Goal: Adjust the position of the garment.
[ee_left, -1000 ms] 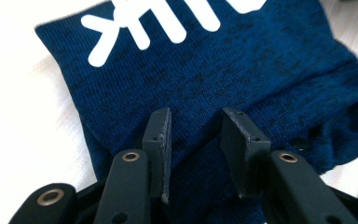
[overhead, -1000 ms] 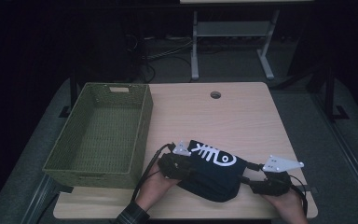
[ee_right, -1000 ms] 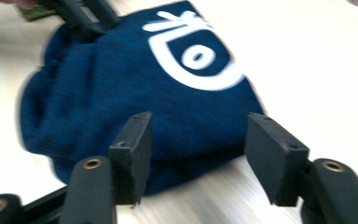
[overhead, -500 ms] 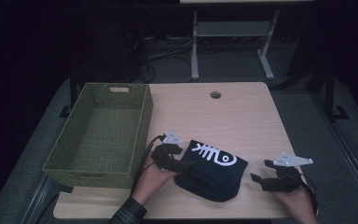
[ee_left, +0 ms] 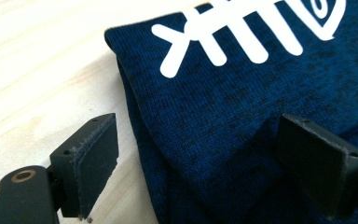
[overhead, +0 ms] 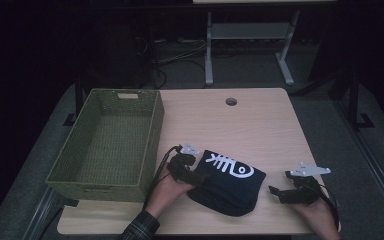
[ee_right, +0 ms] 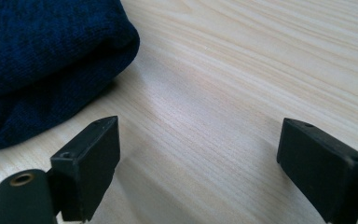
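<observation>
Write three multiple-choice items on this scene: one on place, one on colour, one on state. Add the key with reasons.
1. Where does the green woven basket stand on the table?
A. at its left edge
B. at its right edge
C. on the garment

2. What colour is the fish-skeleton print on the folded navy knit garment?
A. red
B. white
C. yellow

3. How do the right gripper jaws stand?
A. shut on the garment
B. open over bare wood
C. shut on the basket

Key: A, the basket sits at the left edge; B, the print is white; B, the jaws are apart with only tabletop between.

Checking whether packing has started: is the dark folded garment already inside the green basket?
No, the dark folded garment lies on the table, right of the green basket.
</observation>
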`<state>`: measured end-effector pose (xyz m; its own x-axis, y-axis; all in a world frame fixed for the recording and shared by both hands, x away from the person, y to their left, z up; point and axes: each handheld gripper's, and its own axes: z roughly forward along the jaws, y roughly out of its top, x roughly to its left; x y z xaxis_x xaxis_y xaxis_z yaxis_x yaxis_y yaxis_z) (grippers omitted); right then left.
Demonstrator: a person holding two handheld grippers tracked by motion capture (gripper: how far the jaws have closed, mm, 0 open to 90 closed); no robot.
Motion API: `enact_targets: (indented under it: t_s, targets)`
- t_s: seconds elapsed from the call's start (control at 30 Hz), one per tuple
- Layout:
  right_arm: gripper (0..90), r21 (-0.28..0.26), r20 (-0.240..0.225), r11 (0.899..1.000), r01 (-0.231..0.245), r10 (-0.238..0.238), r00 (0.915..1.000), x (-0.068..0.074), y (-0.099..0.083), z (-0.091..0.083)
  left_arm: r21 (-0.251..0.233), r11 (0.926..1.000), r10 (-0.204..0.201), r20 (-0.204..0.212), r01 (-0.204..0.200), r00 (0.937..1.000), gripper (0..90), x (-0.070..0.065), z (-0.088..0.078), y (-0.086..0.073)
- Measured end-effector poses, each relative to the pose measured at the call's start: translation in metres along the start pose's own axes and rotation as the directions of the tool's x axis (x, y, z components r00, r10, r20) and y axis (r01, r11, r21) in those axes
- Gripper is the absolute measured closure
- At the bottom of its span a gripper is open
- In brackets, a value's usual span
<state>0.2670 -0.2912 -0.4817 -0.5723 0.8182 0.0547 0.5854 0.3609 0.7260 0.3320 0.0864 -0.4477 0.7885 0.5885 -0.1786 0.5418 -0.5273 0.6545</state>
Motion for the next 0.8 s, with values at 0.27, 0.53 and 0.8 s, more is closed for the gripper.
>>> enact_targets:
  t_s: [0.27,0.53,0.8]
  targets:
    - [12.6,0.002,0.002,1.0,0.009,-0.009,1.0,0.0,0.0,0.001,0.036,0.9993,0.003,-0.002,-0.003,1.0,12.9,-0.001,0.013,-0.005]
    - [12.5,0.001,0.0,1.0,0.009,-0.009,1.0,0.0,0.0,0.001,0.05,0.9987,0.0,0.011,0.0,0.9999,12.8,-0.001,0.015,-0.006]
    - [12.2,0.01,0.006,1.0,0.029,-0.029,0.9996,0.002,0.001,0.002,0.042,0.9991,0.009,0.039,-0.011,0.9992,25.8,-0.002,0.015,-0.005]
